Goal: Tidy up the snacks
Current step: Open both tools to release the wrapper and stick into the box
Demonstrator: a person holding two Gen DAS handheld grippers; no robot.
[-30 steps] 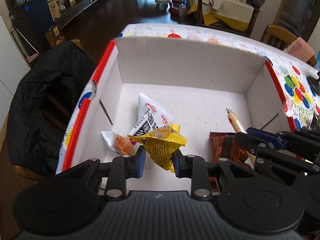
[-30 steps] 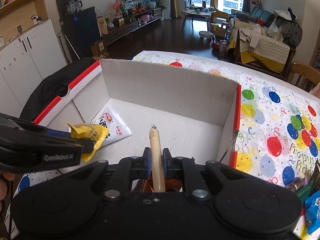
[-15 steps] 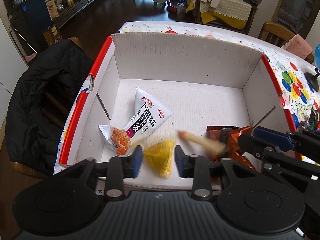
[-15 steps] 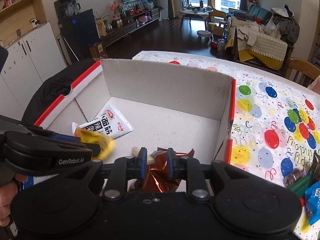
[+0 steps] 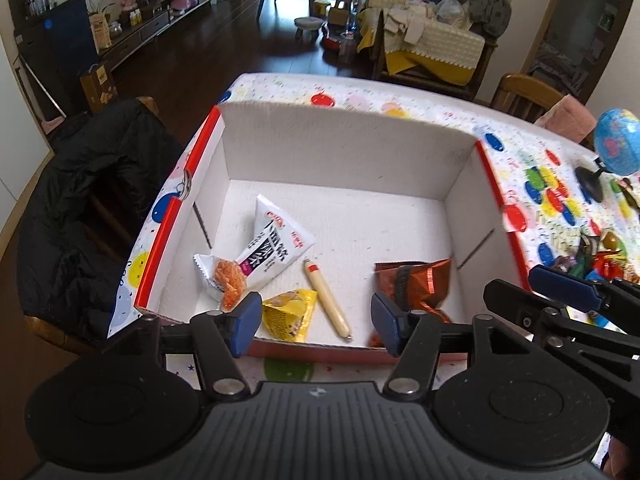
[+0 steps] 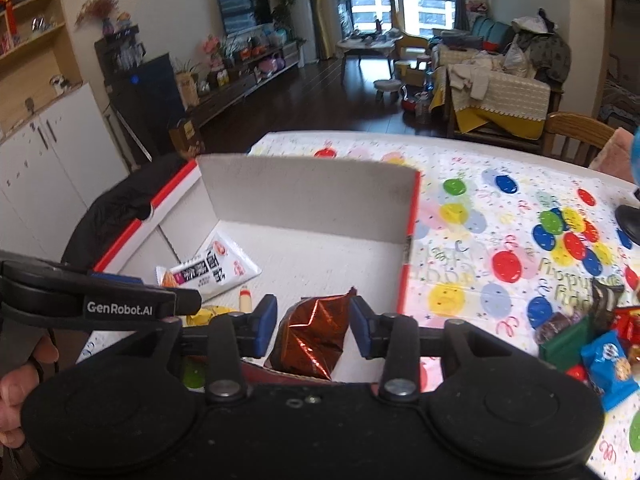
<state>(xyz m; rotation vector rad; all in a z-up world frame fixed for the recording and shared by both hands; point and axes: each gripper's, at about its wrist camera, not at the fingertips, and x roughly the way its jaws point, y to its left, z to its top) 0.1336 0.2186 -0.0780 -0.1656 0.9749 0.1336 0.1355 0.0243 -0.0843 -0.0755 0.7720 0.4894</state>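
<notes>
Both drops look done here: the left gripper (image 5: 316,322) has just been opening and hangs over the near edge of the box (image 5: 344,152) with nothing between its pads, and the yellow pack (image 5: 290,314) lies on the box floor right below it. Same on the other side: the right gripper (image 6: 314,326) has been spreading too, it's empty, and the sausage (image 5: 327,298) lies flat just beside the yellow pack, with the orange foil pack (image 5: 412,284) by the right wall and the white pack (image 5: 276,246) further in. So the step in hand is, I'd say, backing out and going for the next load from the snack pile (image 6: 592,340) on the bench (image 6: 480,240), off to the right of the box. Tips: lift clear of the near wall first so a finger doesn't snag the cardboard and drag the box. Keep the jaws apart on the way over, no point closing and reopening. The pile is a jumble of crinkly bags, so pick one on top and pinch it by a sealed edge. The left half of the box has lots of bare floor, so aim the next ones there.
</notes>
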